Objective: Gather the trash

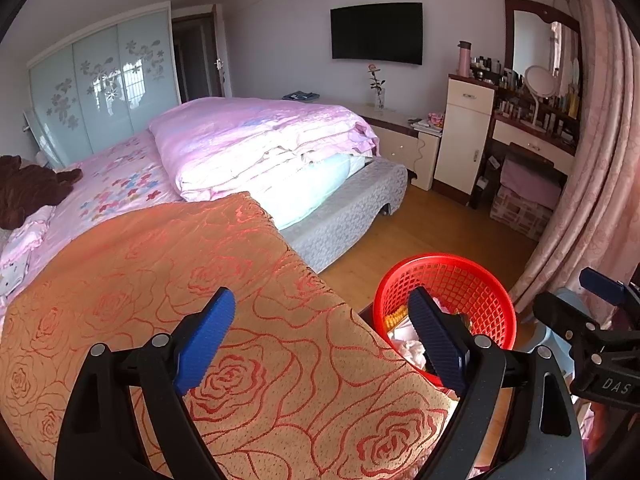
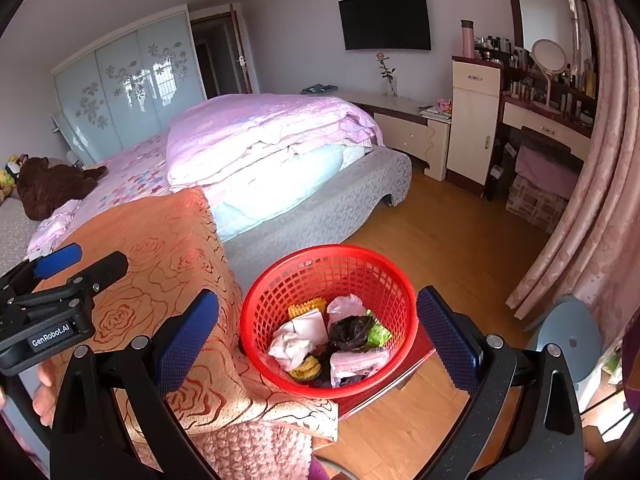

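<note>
A red mesh basket (image 2: 320,268) stands on a small stand beside the cloth-covered table and holds several pieces of trash (image 2: 336,336): crumpled white paper, a black bag, pink and green wrappers, yellow bits. My right gripper (image 2: 318,328) hangs open above the basket, nothing between its blue pads. My left gripper (image 1: 322,328) is open over the orange rose-patterned cloth (image 1: 192,280), its right finger in front of the basket (image 1: 472,276). Each gripper shows at the edge of the other's view: the right gripper (image 1: 600,308), the left gripper (image 2: 64,276).
A bed with pink quilts (image 2: 260,140) lies behind the table. Wooden floor (image 2: 460,240) runs to a dresser (image 2: 472,120), a vanity with bottles (image 2: 560,92) and a pink curtain (image 2: 600,200). A grey-blue stool (image 2: 568,336) stands at the right. A hand (image 2: 44,392) shows at lower left.
</note>
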A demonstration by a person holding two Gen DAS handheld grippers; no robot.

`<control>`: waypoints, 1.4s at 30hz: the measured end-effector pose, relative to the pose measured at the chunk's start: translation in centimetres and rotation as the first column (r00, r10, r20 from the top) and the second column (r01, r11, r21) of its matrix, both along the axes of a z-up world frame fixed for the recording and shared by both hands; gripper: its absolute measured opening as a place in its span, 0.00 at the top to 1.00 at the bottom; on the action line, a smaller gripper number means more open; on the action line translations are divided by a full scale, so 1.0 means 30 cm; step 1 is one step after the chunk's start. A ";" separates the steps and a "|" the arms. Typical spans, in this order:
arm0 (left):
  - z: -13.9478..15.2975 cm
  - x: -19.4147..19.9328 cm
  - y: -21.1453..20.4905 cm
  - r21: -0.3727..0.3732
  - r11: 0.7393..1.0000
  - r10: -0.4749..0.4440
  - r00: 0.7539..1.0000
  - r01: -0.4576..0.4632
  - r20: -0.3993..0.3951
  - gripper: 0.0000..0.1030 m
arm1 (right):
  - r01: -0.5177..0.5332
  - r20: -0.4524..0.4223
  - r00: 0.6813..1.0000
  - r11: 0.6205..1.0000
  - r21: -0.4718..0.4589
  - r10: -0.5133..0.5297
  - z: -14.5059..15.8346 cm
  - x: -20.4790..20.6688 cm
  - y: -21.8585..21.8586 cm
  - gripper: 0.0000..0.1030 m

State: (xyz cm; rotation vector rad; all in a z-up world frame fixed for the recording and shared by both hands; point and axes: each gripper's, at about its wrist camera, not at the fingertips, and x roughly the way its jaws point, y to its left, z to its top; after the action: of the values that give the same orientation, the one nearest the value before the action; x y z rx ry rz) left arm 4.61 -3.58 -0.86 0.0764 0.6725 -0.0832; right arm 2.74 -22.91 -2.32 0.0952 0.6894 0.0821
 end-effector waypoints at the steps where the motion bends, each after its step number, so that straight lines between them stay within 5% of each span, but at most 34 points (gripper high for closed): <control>1: 0.000 -0.002 0.000 0.002 1.000 -0.001 1.000 0.001 0.000 0.17 | 0.001 0.001 1.000 1.000 -0.001 -0.001 0.000 0.000 -0.001 0.07; 42: -0.024 -0.026 -0.015 0.022 1.000 -0.004 1.000 0.004 -0.003 0.15 | 0.016 -0.018 1.000 1.000 -0.008 -0.017 -0.055 0.002 0.009 0.07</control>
State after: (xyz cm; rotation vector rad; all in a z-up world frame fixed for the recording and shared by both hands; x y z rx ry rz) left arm 3.84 -4.04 -1.58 0.0987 0.6760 -0.0802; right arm 2.81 -22.64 -3.97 0.0939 0.7073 0.0626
